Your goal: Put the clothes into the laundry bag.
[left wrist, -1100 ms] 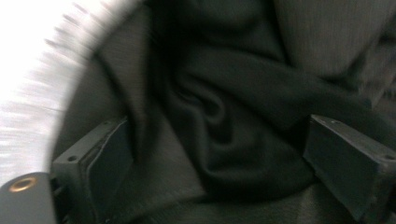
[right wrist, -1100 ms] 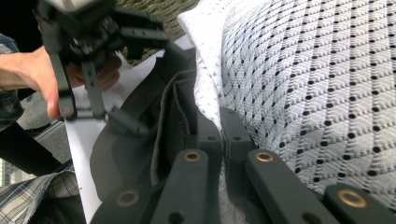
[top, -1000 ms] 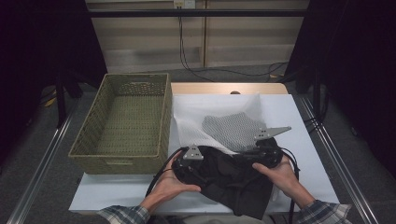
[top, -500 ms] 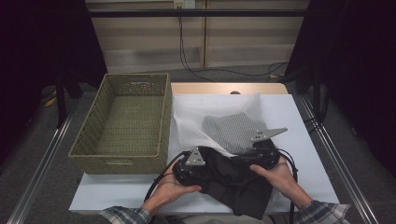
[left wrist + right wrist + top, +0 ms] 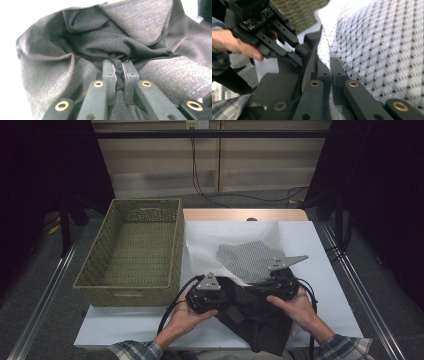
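A dark grey garment [image 5: 252,320] lies crumpled at the table's near edge, between both hands. My left gripper [image 5: 226,296] pinches a fold on its left side. In the left gripper view the jaws [image 5: 119,65] have just been closing and now press on bunched dark fabric [image 5: 112,37]. My right gripper [image 5: 259,287] is shut on the garment's upper right edge. In the right gripper view its tips [image 5: 331,67] clamp the dark hem [image 5: 284,85], right against a white mesh cloth [image 5: 382,45]. The left gripper [image 5: 299,60] sits close by on the left there.
The white mesh cloth [image 5: 247,260] is spread on white paper [image 5: 320,255] just beyond the garment. A woven green basket [image 5: 125,292] stands at the table's left. Cables trail from both grippers toward the front edge.
The left gripper's jaws have closed on the dark garment, and that hand has lifted the fold slightly. The right gripper has kept still, shut on its edge.
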Demonstrator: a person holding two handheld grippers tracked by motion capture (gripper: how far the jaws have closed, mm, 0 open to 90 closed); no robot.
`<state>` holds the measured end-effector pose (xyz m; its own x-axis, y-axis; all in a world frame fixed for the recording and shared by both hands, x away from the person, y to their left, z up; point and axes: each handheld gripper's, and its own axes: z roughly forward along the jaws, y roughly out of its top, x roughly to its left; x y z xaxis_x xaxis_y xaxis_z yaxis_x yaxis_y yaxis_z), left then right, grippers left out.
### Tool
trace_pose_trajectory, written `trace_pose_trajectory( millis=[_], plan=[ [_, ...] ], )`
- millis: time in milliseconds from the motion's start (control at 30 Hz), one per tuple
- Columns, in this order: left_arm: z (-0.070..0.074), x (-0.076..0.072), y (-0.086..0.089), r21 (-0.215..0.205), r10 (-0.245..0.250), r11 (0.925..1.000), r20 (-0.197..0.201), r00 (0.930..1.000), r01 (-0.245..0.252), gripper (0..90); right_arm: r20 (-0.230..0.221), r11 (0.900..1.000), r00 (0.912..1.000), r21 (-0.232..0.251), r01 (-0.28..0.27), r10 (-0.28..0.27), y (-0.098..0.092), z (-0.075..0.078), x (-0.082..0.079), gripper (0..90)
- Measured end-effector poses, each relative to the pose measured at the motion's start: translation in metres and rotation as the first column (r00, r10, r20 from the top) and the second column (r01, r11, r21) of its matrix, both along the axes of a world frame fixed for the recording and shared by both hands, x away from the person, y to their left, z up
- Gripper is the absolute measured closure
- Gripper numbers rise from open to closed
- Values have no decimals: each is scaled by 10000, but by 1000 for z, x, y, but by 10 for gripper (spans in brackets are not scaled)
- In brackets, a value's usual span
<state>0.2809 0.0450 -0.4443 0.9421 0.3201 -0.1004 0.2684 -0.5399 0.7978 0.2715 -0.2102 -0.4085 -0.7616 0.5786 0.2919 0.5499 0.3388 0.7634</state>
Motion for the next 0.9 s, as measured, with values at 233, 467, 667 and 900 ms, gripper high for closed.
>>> trace_pose_trajectory(
  millis=[233, 467, 667, 900],
  plan=[
    [11, 0, -23, -1010, -499, 9936, 26, 9987, 499, 838, 340, 9989, 9994, 466, -19, 3, -1, 19, -3, 890],
    [14, 11, -45, -1453, -327, 9889, -117, 9994, 307, 842, 463, 9975, 9989, 712, -16, -17, -3, 27, -7, 891],
    [7, 24, -49, -2137, 459, 9756, -220, 9987, -495, 845, 532, 9941, 9984, 1065, -222, 166, -4, 35, -12, 891],
    [34, 26, -42, -2604, 692, 9635, 169, 9975, -625, 851, 712, 9916, 9967, 1204, -463, 378, -2, 42, -14, 891]
  ],
)
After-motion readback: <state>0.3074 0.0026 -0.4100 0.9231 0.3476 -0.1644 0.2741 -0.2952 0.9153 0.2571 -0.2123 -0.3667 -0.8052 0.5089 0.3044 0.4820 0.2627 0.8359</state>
